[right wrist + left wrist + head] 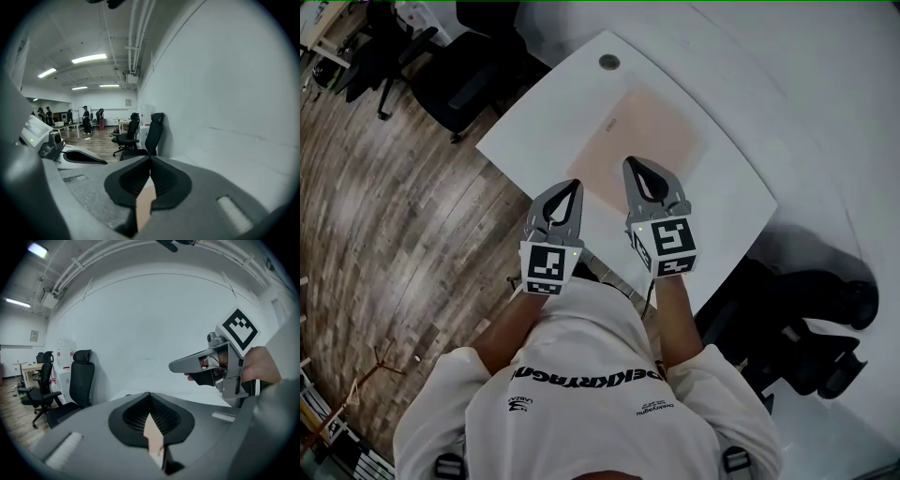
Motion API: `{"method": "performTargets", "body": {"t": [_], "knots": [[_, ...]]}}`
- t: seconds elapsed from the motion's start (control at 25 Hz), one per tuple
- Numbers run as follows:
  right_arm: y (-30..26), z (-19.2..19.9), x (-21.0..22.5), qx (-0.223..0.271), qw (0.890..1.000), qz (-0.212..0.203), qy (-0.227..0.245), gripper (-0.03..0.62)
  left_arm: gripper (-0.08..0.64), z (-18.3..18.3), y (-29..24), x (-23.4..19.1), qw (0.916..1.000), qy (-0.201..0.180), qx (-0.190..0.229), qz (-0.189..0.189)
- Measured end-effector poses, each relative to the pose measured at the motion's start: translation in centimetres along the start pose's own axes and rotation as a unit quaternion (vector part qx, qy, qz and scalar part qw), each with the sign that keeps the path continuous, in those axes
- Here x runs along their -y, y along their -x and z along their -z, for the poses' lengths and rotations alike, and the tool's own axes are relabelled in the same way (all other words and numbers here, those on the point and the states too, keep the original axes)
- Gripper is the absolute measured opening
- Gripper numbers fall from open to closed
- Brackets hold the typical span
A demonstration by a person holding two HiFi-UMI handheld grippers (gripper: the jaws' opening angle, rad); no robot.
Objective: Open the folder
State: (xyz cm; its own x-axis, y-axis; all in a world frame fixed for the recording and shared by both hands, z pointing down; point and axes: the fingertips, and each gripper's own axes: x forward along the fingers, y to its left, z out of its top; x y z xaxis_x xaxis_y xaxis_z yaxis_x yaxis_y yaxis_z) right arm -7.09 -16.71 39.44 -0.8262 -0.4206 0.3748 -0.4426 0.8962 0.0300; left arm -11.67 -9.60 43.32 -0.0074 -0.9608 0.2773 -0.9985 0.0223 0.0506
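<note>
In the head view a pale pink folder (642, 141) lies flat and closed on the white table (553, 103), with a small label (610, 124) near its far left corner. My left gripper (576, 184) hovers over the folder's near left edge, its jaws together and empty. My right gripper (630, 162) is above the folder's near part, also shut with nothing held. In the left gripper view the closed jaws (150, 394) frame a strip of folder (153, 437), and the right gripper (206, 364) shows alongside. In the right gripper view the jaws (150, 157) meet above the folder (144, 206).
A round grey grommet (608, 62) sits at the table's far corner. Black office chairs stand at the table's far left (459, 80) and near right (806, 328). A white wall runs behind the table. Wooden floor (384, 216) lies to the left.
</note>
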Motion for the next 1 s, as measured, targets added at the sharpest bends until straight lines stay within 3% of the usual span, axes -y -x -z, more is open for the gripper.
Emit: {"method": "performTargets", "body": {"t": [0.36,0.52,0.64,0.8,1.0], "knots": [[-5.2,1.2,0.2,-0.073,0.994,-0.038,0.075,0.008,-0.005,1.2,-0.8,-2.7,0.9999,0.006,-0.013,-0.002],[-7.5,1.5,0.2,-0.111,0.983,-0.072,0.126,0.058,-0.006,1.4,-1.3,-3.6,0.9998,0.01,-0.017,-0.002],[-9.0,2.0,0.2,-0.138,0.972,-0.102,0.164,0.061,-0.006,2.1,-1.4,-4.2,0.9996,0.014,-0.023,-0.004],[-10.2,3.5,-0.1,-0.2,0.942,-0.169,0.212,0.095,-0.005,2.8,-1.8,-4.7,0.9994,0.021,-0.028,-0.005],[-11.7,5.5,0.0,-0.257,0.88,-0.239,0.321,0.124,-0.005,3.6,-2.4,-5.2,0.9991,0.026,-0.033,-0.002]]}}
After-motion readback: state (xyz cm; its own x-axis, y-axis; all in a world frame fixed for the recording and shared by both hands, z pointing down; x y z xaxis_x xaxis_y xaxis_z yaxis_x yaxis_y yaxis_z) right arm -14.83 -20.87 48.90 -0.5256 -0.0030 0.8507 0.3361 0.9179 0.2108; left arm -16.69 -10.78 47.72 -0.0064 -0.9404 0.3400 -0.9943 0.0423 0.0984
